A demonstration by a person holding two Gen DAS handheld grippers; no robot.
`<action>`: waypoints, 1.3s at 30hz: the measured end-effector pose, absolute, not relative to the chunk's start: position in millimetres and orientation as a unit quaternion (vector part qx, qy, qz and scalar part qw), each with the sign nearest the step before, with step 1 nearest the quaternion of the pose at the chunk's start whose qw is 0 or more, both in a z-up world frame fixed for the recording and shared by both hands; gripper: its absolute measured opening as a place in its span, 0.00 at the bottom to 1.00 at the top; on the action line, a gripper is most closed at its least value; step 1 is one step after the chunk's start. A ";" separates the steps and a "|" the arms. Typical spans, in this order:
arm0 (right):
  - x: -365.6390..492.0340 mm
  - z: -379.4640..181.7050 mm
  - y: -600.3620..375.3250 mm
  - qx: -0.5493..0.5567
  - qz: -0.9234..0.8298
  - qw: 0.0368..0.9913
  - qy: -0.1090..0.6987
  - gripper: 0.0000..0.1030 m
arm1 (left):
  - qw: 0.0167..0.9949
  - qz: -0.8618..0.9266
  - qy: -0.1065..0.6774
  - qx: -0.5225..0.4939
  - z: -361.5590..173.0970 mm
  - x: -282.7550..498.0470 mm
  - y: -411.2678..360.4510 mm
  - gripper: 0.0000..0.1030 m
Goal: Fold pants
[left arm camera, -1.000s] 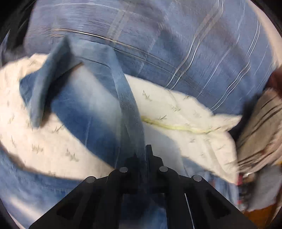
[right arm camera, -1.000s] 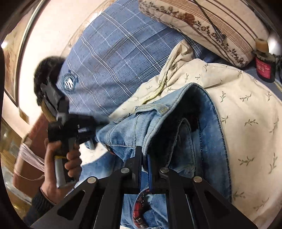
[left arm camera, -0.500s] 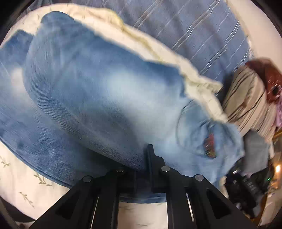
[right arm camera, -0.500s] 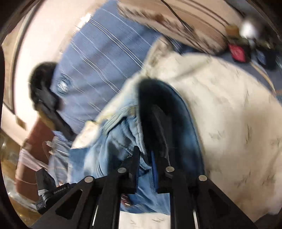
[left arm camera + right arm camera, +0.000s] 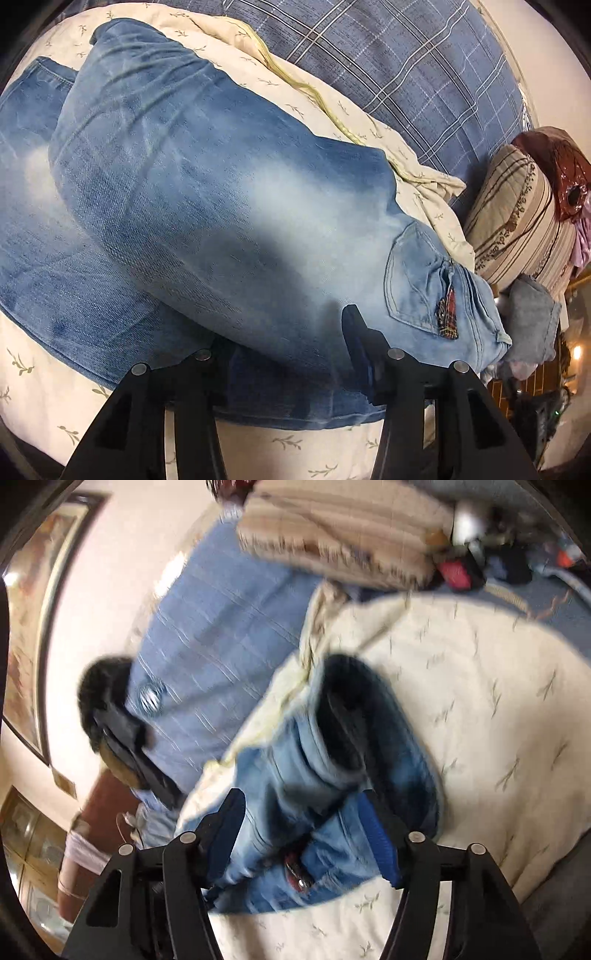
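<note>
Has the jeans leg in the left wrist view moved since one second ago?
Yes. The jeans leg, then held up near the plaid sheet, now lies folded toward the striped pillow. The left gripper jaws have just opened.

Cream wall (image 5: 110,602) behind, perhaps a framed picture (image 5: 26,646).

Right view motion-blurred; jeans (image 5: 332,775) folds smeared, bedside clutter (image 5: 480,554) unreadable.

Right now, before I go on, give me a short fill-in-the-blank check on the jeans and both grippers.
1. The jeans lie on a cream blanket printed with small ____.
2. The left gripper has just been opening; its jaws are ____.
3. The right gripper is open, with ____ fabric between its fingers.

Missing words: sprigs; open; denim
</note>
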State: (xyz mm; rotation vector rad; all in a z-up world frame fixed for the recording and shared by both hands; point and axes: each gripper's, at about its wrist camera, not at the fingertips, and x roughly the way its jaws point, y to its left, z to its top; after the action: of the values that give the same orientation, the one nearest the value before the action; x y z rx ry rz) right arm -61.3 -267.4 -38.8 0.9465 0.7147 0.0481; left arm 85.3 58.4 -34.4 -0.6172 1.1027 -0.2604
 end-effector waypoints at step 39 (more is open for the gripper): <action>-18.4 45.3 -122.8 0.178 0.171 0.903 0.352 0.73 | 0.854 -0.088 0.411 -0.307 21.1 40.9 182.1 0.58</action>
State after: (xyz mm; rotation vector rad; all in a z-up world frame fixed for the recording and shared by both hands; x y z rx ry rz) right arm -18.4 -122.8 45.3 0.3677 0.7283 0.3531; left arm 40.9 182.1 21.1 -0.6449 0.8642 -0.1853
